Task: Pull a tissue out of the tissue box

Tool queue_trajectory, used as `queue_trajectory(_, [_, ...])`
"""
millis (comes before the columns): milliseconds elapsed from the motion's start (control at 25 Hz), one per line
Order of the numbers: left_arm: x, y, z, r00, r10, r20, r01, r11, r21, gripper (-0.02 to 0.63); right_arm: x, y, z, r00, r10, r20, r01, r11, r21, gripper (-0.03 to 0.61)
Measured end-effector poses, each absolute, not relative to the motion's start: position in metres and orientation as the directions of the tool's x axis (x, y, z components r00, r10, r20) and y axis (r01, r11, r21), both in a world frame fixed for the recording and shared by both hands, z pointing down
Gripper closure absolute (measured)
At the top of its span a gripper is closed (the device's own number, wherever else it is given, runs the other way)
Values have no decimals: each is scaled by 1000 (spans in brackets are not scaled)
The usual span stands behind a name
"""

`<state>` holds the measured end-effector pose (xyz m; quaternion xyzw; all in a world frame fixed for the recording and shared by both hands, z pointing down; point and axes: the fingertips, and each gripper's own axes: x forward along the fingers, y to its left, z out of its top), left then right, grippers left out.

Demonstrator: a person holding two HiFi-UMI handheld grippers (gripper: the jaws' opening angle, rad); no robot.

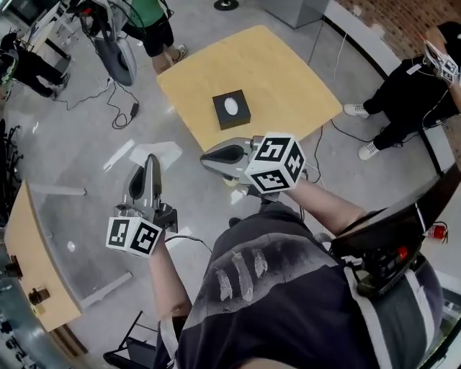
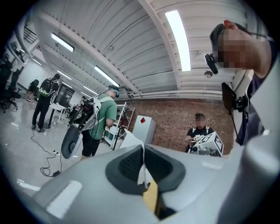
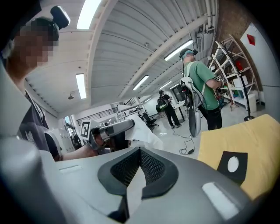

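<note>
The black tissue box [image 1: 230, 108] with a white oval opening stands on the yellow table [image 1: 281, 79]; it also shows low at the right of the right gripper view [image 3: 233, 165]. Both grippers are held in the air short of the table's near edge, apart from the box. My left gripper [image 1: 151, 160] is shut on a white tissue [image 2: 131, 141] that sticks up past its pads. My right gripper [image 1: 206, 155] is shut too, with a pale strip of tissue [image 3: 132, 186] pinched between its pads. The right gripper view shows the left gripper [image 3: 109, 129] with its tissue [image 3: 143, 131].
A person in a green shirt [image 1: 148, 21] stands beyond the table, another person in black [image 1: 407, 86] at its right. Cables [image 1: 115, 108] lie on the floor at the left. A wood-edged desk [image 1: 36, 245] is at the far left, dark equipment [image 1: 396, 230] at my right.
</note>
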<state>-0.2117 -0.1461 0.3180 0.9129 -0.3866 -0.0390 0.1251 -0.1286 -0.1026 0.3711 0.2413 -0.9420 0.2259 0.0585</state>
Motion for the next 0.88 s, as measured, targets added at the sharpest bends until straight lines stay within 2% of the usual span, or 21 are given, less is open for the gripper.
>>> queue_trajectory(120, [-222, -134, 319, 712, -702, 16, -682, -687, 251, 612, -142, -93, 370, -889, -423, 175, -454, 766, -455, 580])
queue_trajectory(440, [-239, -98, 326, 722, -691, 16, -677, -702, 222, 612, -169, -62, 372, -906, -400, 140, -417, 782, -463, 580])
queue_trajectory(880, [-211, -87, 344, 739, -673, 36, -658, -710, 251, 612, -136, -55, 397, -884, -444, 148, -453, 729, -513, 580])
